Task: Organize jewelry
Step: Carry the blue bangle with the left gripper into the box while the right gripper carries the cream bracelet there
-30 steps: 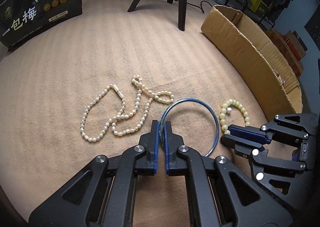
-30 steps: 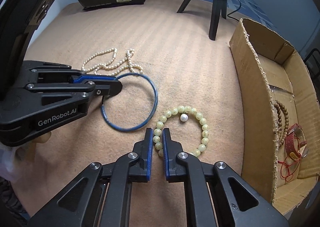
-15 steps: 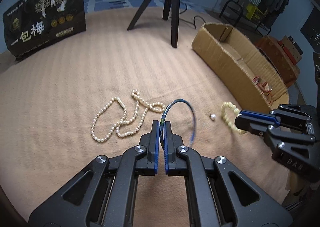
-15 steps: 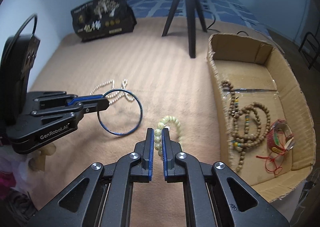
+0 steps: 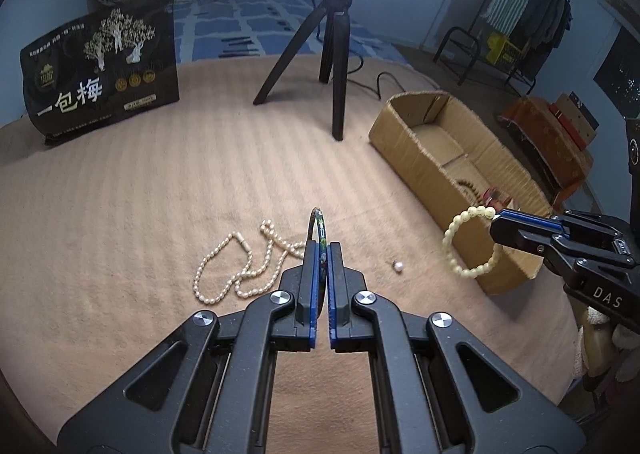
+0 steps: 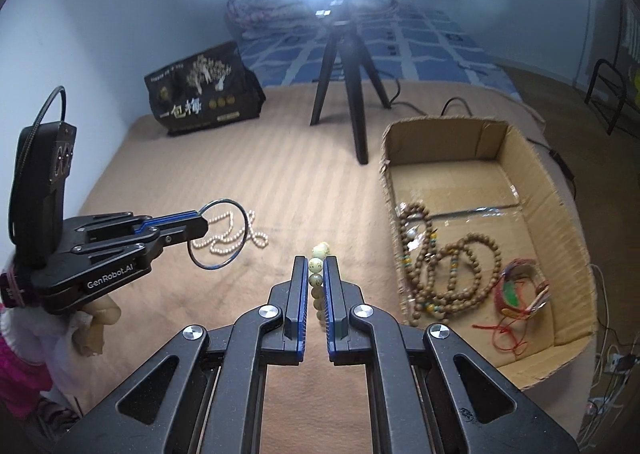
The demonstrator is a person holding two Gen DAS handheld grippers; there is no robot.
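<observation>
Blue metal bangle (image 5: 318, 228): stiff, thin, slippery; clamped by rim in left hand-held gripper (image 5: 320, 254), aloft.
Pale-green bead bracelet (image 5: 472, 242): limp, light; pinched in right hand-held gripper (image 6: 316, 274), near cardboard box (image 6: 568, 238).

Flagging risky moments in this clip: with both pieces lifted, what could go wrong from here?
The left gripper pinches the blue bangle only at its rim, so it could swivel or slip. The pale bead bracelet dangles from the right gripper and may snag the cardboard box wall. The loose pearl could be forgotten.
</observation>
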